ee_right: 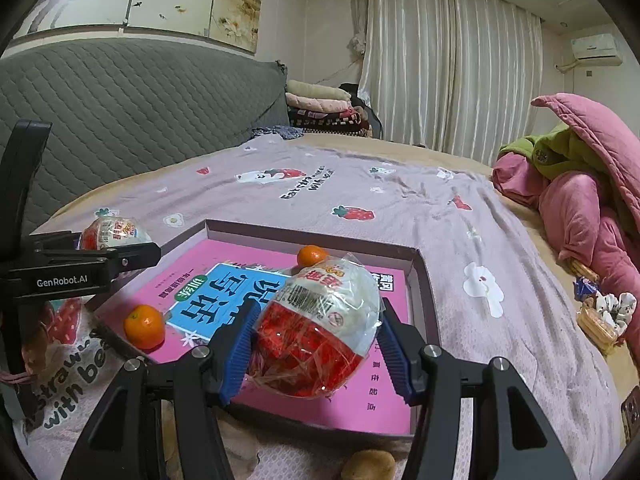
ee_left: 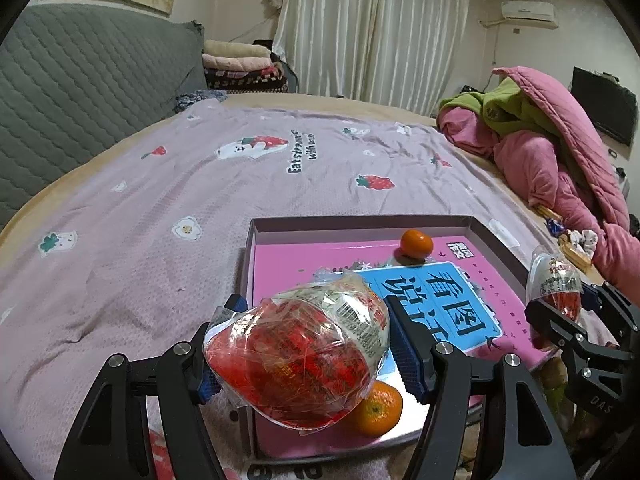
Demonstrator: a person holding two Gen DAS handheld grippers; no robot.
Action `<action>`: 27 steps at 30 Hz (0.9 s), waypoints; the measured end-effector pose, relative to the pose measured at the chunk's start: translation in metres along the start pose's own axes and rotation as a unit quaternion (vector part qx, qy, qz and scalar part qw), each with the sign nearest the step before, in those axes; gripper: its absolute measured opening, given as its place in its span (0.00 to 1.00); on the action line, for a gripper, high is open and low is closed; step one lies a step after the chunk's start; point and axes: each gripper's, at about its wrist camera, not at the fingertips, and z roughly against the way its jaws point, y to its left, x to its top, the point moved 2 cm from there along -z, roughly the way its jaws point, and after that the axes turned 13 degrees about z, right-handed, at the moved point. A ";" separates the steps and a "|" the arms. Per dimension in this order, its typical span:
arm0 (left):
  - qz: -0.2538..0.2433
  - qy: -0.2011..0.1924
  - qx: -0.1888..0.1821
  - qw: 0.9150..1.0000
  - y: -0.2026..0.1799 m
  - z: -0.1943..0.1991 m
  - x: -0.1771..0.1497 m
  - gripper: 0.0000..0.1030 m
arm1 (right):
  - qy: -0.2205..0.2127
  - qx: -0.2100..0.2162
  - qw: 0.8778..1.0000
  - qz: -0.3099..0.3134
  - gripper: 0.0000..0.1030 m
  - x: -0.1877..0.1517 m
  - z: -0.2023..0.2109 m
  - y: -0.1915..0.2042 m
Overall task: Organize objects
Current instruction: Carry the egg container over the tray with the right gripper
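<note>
— What do you see along your left fingers?

— My left gripper (ee_left: 298,354) is clamped on a wrapped red-and-white egg (ee_left: 296,356); the blue pads (ee_left: 406,344) press its crinkled plastic from both sides. It hangs above the near left corner of the shallow tray (ee_left: 360,222), which lies on the strawberry bedspread (ee_left: 160,200). A pink book (ee_left: 452,300) with a blue panel covers the tray floor. One tangerine (ee_left: 416,243) sits on the book near the tray's far edge, a second tangerine (ee_left: 376,410) shows just under the egg by the near edge. At the frame's right, my right gripper (ee_left: 558,308) holds a second wrapped egg (ee_left: 554,284) by the tray's right edge.

— And along the right fingers?

— There the right gripper (ee_right: 316,340) is closed on its egg (ee_right: 316,328), pads (ee_right: 236,344) snug against the wrapper, above the near half of the tray (ee_right: 312,236). The far tangerine (ee_right: 311,256) rests just behind the egg, the other tangerine (ee_right: 144,326) lies near the tray's left edge on the book (ee_right: 360,400). My left gripper (ee_right: 120,254) reaches in from the left with its egg (ee_right: 114,234), near the tray's far left corner. I think its jaws pinch the egg, though from this side only one black finger (ee_right: 136,258) is clear. A brown round thing (ee_right: 368,466) sits on the bedspread (ee_right: 440,208) in front of the tray's near edge; I can't tell what it is. A pink quilt (ee_right: 580,184) is heaped at the bed's right side.
</note>
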 end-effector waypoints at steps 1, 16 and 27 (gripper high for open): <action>0.001 0.001 0.000 1.000 0.000 -0.002 0.001 0.68 | 0.002 0.000 1.000 0.000 0.56 0.000 -0.002 -0.001; 0.014 0.024 0.001 1.000 0.004 -0.024 0.005 0.68 | 0.023 0.006 1.000 -0.009 0.56 -0.001 -0.018 -0.005; 0.008 0.039 0.001 0.999 0.000 -0.033 -0.001 0.68 | 0.052 0.016 0.998 -0.014 0.56 -0.008 -0.029 -0.002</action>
